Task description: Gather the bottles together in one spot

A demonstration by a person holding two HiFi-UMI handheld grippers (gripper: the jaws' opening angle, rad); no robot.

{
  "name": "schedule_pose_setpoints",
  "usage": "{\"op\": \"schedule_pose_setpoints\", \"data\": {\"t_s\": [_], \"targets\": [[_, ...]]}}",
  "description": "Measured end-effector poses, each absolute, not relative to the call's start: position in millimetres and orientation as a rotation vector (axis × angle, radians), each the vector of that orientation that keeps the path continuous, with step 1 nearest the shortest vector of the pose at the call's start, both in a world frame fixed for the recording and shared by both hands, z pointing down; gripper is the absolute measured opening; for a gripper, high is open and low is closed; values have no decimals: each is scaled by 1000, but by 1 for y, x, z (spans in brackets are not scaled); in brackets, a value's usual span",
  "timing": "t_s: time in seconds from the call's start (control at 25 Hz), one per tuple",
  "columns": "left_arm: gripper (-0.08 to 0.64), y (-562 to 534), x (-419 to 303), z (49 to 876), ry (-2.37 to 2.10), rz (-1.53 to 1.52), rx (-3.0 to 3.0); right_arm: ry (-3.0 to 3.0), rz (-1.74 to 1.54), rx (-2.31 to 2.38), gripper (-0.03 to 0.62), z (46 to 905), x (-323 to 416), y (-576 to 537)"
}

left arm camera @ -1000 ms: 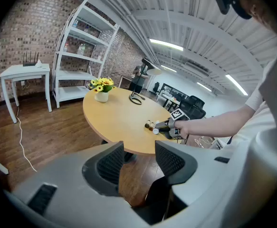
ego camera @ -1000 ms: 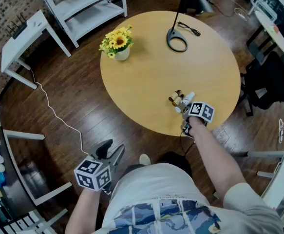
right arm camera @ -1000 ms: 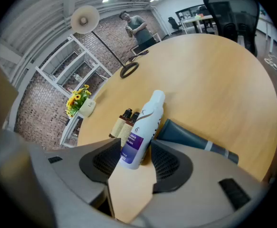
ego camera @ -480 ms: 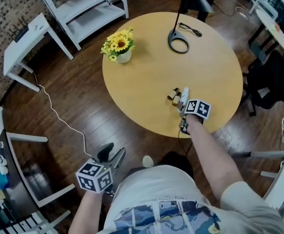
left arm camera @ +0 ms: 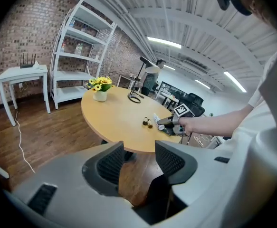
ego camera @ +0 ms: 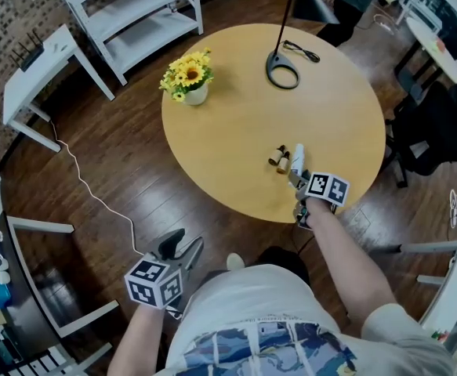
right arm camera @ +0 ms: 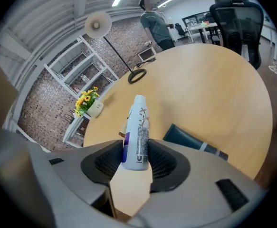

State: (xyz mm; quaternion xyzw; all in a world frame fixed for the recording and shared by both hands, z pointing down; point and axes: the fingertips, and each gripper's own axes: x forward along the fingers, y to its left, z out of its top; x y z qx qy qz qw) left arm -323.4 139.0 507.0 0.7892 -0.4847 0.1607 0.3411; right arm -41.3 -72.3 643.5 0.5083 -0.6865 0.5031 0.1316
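- A round wooden worktop (ego camera: 236, 116) stands on dark floorboards, with a brick wall and white shelves behind it.
- The right tongs (right arm camera: 137, 161) have just been closing and now clamp the white bottle (right arm camera: 138, 127) by its lower body, close to the worktop's near edge.
- Two small brown bottles (ego camera: 279, 160) stand just beside it, toward the centre, and a dark tube (right arm camera: 195, 145) lies nearby.
- The grip likely needs to be firm and low, so the bottle sets down upright next to the brown pair without knocking them.
- The right forearm reaches over the near edge, with the tongs angled downward.
- The left tongs (left arm camera: 139, 161) hang released and empty, low beside the person and off the worktop.
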Motion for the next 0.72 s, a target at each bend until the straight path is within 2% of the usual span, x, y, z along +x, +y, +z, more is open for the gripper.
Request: {"op": "schedule_pose_setpoints", "data": {"t_s": [0.28, 0.48, 0.72], "targets": [[181, 95, -283, 478, -1086, 244, 2148, -2338, 1428, 1266, 189, 540, -64, -23], [184, 45, -216, 414, -818, -7, 2241, -2573, 1233, 1049, 189, 458, -89, 31], [203, -5, -140, 383, -562, -86, 2250, -2708, 1146, 919, 190, 410, -100, 57]]}}
